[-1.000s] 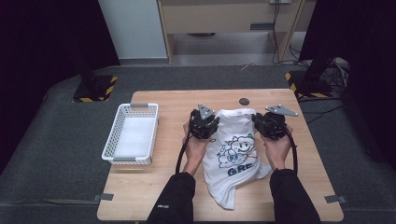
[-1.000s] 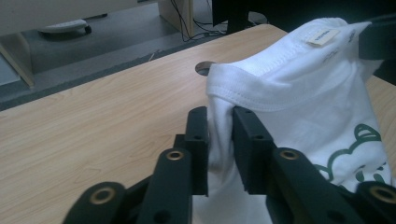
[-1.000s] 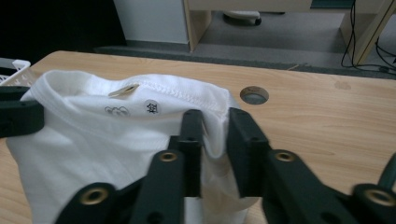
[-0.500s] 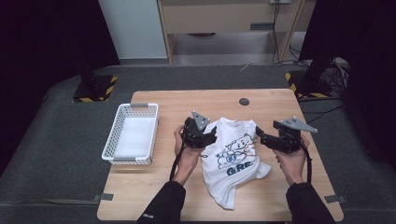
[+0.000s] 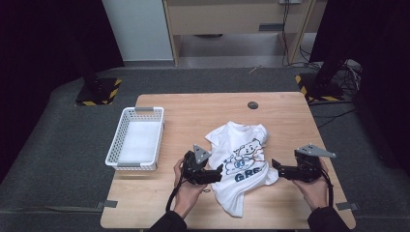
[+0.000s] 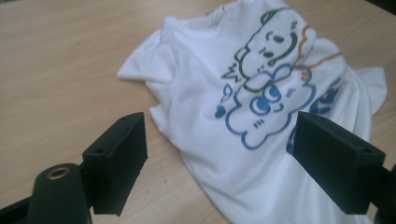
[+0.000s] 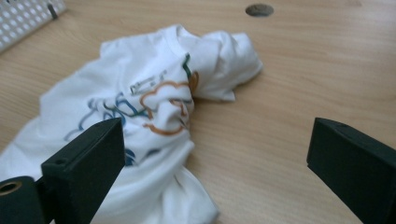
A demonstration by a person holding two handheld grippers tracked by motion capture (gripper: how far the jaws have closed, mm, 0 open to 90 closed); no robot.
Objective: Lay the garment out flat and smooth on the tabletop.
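A white T-shirt point(image 5: 240, 164) with a cartoon print lies crumpled on the wooden table point(image 5: 203, 108), a little toward the near edge and right of the middle, its collar end pointing to the far edge and its hem reaching almost to the near edge. The left gripper point(image 5: 216, 174) sits low at the shirt's left side, near the near edge, pointing right toward the cloth; its 2 jaws have just been opening and stand wide apart, with nothing clamped, though in the left gripper view the shirt point(image 6: 261, 116) lies on the table beyond the gap. The right gripper point(image 5: 276, 166) sits at the shirt's right side, pointing left; its jaws have also just been opening and gape wide, gripping nothing, with the bunched sleeve point(image 7: 224, 60) ahead of them. A white basket point(image 5: 138, 166) stands at the left edge. A small dark disc point(image 5: 253, 105) lies near the far edge.
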